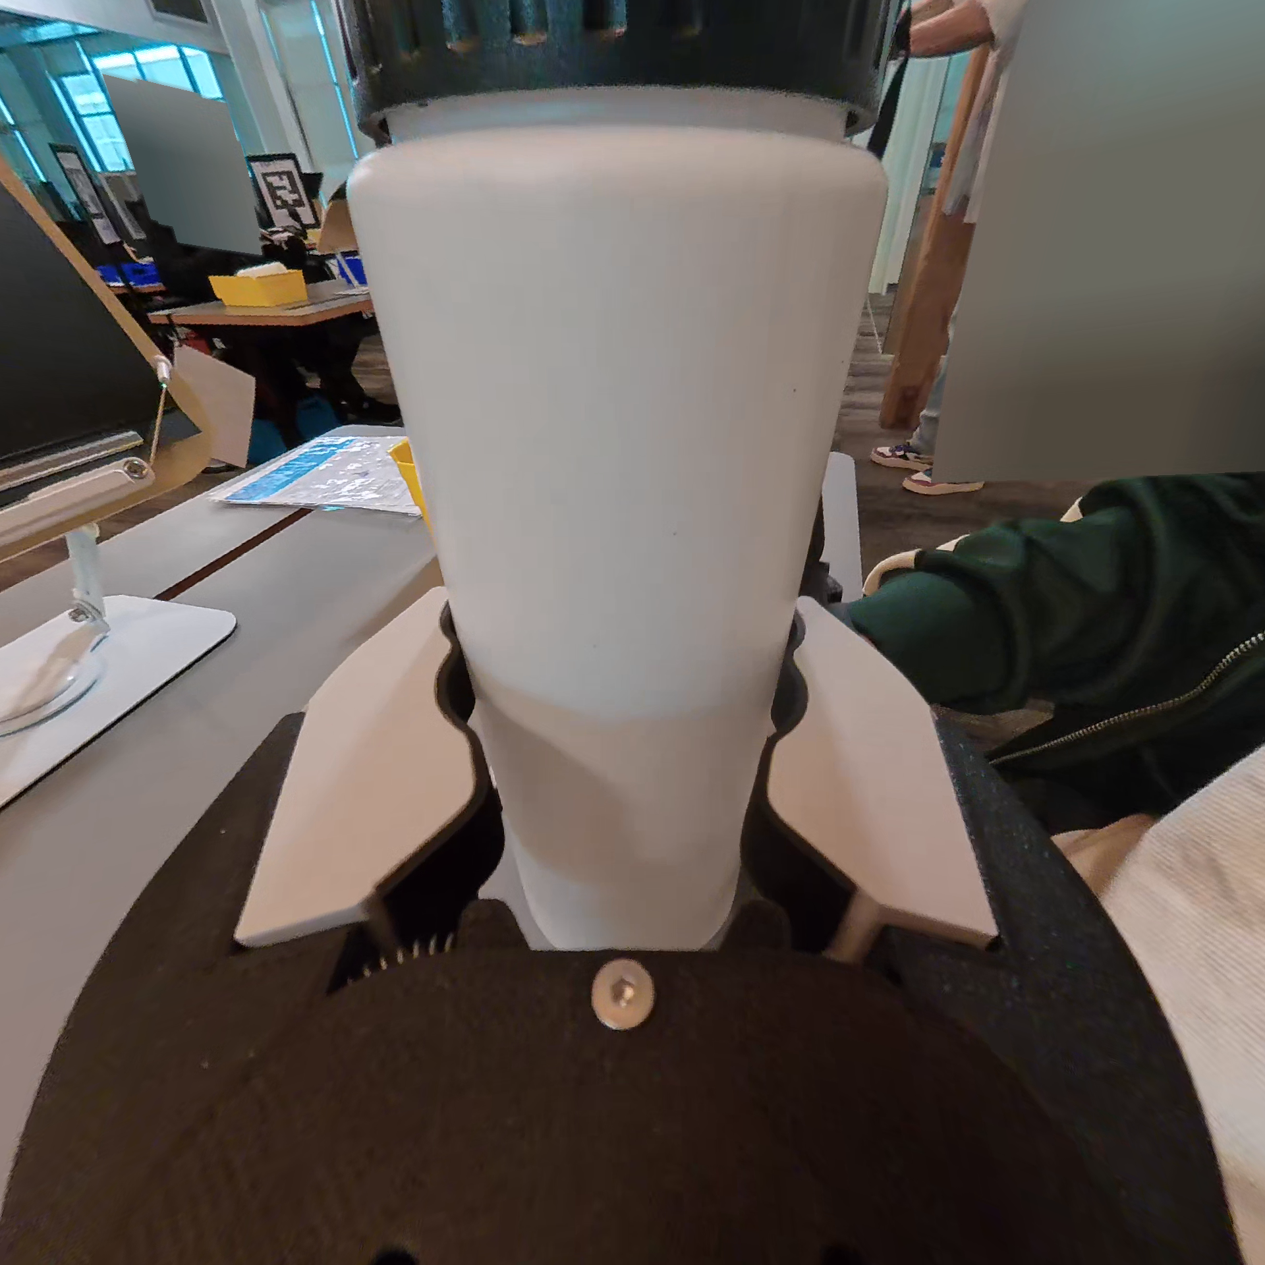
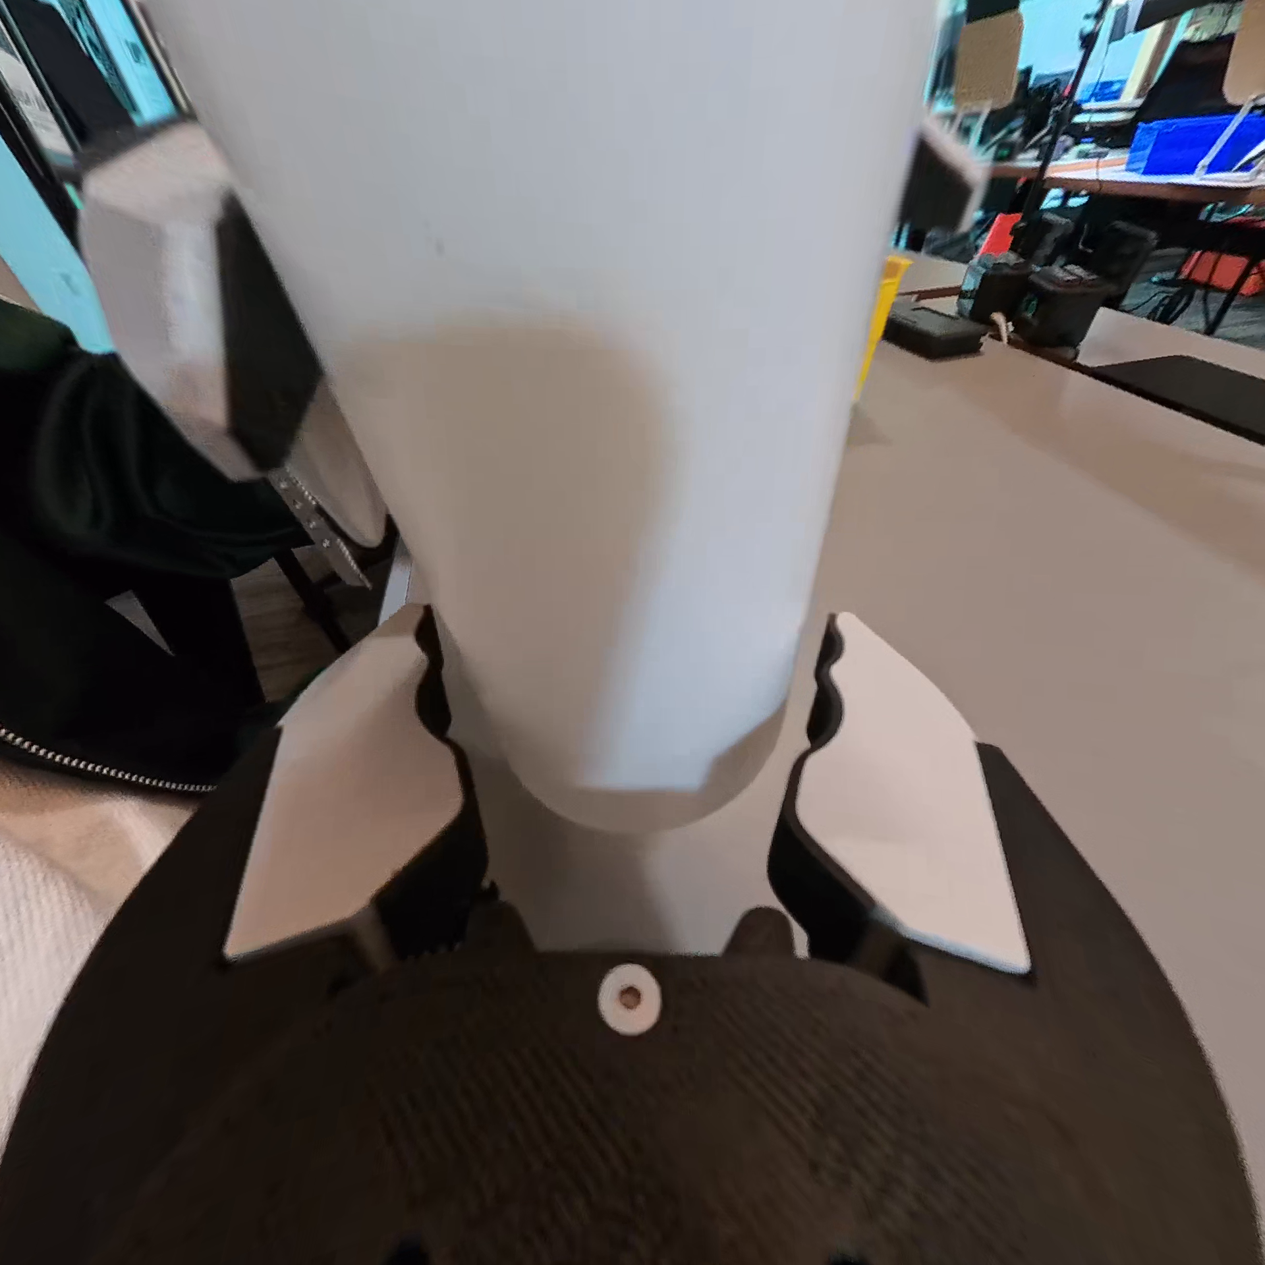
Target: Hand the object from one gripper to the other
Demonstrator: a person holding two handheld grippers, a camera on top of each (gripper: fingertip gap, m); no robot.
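Observation:
A white bottle (image 1: 616, 411) with a dark ribbed lid (image 1: 616, 61) fills the left wrist view. My left gripper (image 1: 619, 616) is shut on its lower body, with both pads pressed against its sides. In the right wrist view the bottle's rounded base (image 2: 616, 547) sits between the fingers of my right gripper (image 2: 628, 619). That gripper is open, with a small gap beside the right finger. The left gripper (image 2: 226, 342) shows blurred at the upper left, holding the bottle higher up. The bottle is held above the grey table (image 2: 1027, 547).
A monitor stand base (image 1: 103, 650) and a sheet of papers (image 1: 322, 479) lie on the table at the left. A yellow bin (image 2: 883, 308) and black cases (image 2: 1027, 294) stand behind the bottle. A person's dark green sleeve (image 1: 1095, 616) is at the right. The grippers' ends are close to 9 centimeters from one another.

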